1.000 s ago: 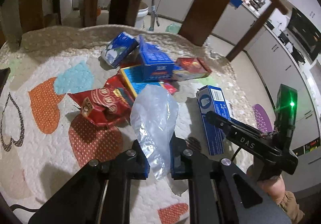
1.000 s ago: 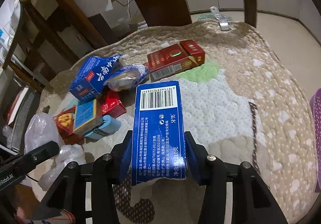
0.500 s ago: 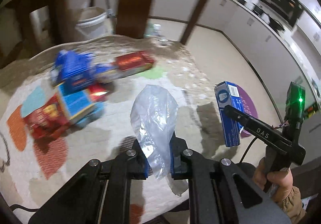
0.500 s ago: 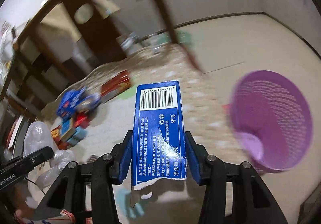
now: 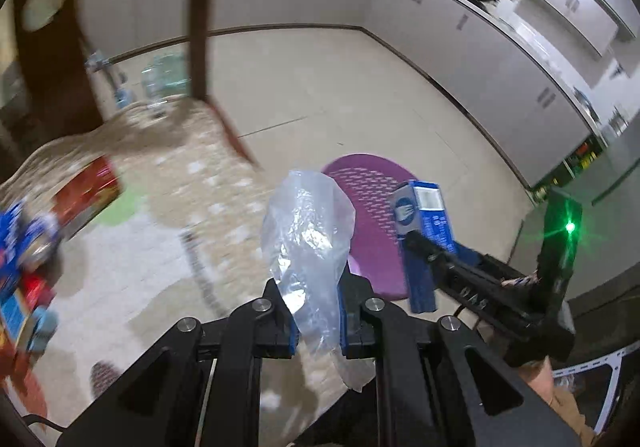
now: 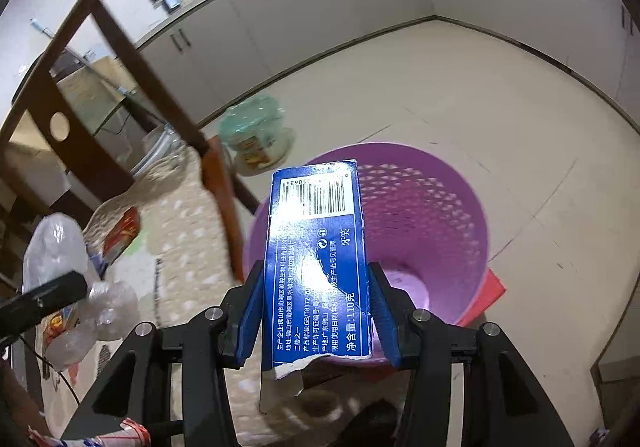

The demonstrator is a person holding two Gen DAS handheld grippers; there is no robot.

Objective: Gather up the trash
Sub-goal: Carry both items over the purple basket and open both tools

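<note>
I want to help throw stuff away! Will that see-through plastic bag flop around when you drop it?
Probably. The plastic bag looks thin and crinkled, sagging below the left gripper, so it is likely floppy and very light. It may drift rather than fall straight into the purple basket.

Box above basket

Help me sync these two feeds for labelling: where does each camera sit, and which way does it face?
Left wrist: on the left claw, looking down past its clear plastic bag to the purple basket; the right claw and a hand show.
Right wrist: on the right claw, looking into the basket past its blue box.
Shared: basket, box, bag, quilted table cover.
</note>
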